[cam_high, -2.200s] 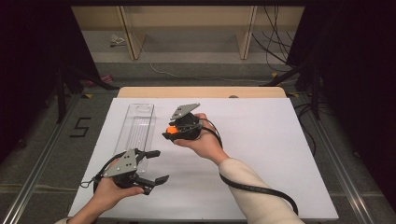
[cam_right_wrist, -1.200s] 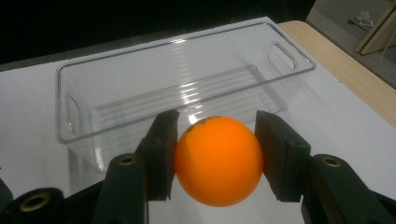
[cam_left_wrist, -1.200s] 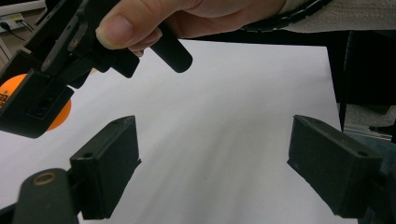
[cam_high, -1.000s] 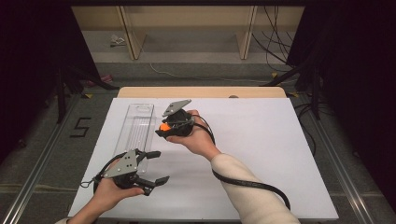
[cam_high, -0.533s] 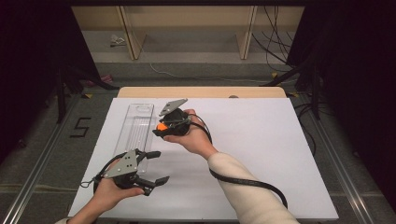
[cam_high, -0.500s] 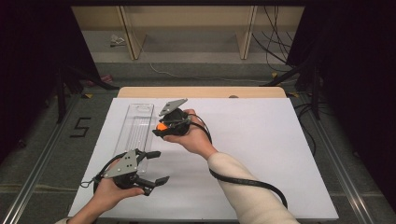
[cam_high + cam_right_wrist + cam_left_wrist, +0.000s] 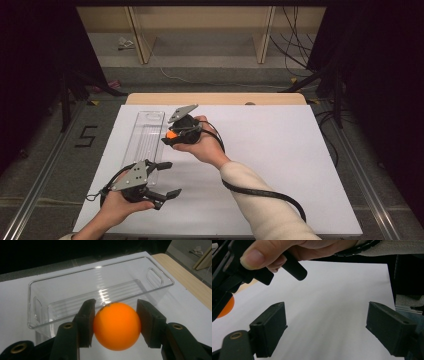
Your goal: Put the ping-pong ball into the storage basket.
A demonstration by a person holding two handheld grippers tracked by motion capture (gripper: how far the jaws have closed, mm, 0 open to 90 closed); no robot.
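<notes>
Since the earlier frames, the right gripper point(image 7: 169, 138) has carried the small orange ball point(image 7: 116, 325), pinched between its jaws, leftward to the long clear plastic bin point(image 7: 100, 293). Release into the bin remains; the left gripper point(image 7: 325, 331) waits, jaws spread and empty.

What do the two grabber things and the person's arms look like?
Both are black with two blocky jaws. The left gripper and the right gripper each carry a grey three-cornered plate on top and trail a black cable. The right arm wears a cream sleeve.
</notes>
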